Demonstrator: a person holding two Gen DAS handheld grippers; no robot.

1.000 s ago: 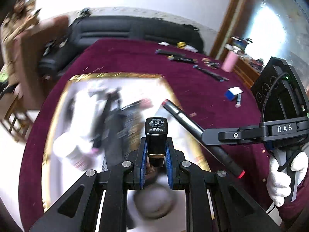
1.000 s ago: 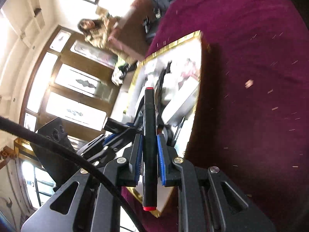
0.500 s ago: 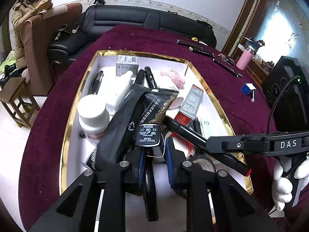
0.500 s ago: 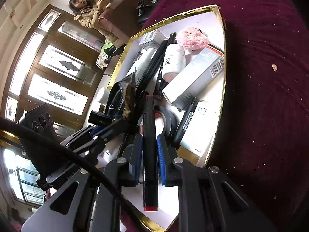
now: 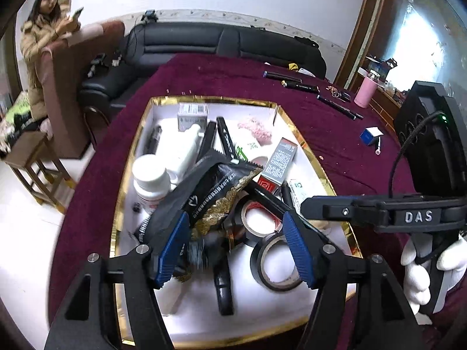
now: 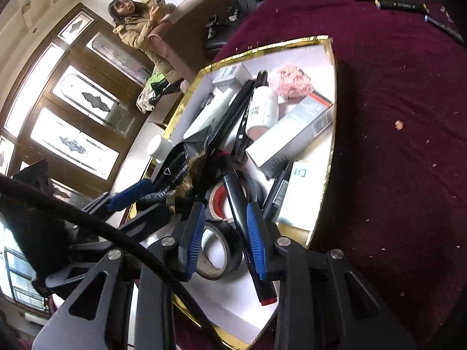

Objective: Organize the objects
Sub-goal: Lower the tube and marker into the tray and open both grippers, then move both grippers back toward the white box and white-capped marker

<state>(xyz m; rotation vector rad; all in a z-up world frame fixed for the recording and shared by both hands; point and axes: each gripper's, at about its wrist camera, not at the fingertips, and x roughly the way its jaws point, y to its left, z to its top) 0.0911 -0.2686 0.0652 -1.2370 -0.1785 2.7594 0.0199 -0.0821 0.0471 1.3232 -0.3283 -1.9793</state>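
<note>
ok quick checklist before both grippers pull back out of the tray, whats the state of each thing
1. Left gripper let go: ok, jaws opening, nothing pinched between them.
2. Right gripper let go of the black marker: cannot tell; jaws opening, marker leans on the right pad.
3. Marker inside the gold-rimmed tray: ok.
4. Black tape roll clear of the right gripper: not ok, directly under the jaws.
5. Grippers apart: ok, though close.

I see a glossy gold-foil tray rim (image 5: 318,172) on matt, fuzzy maroon cloth (image 5: 233,78). At six o'clock sits shiny black tape (image 5: 264,274).
</note>
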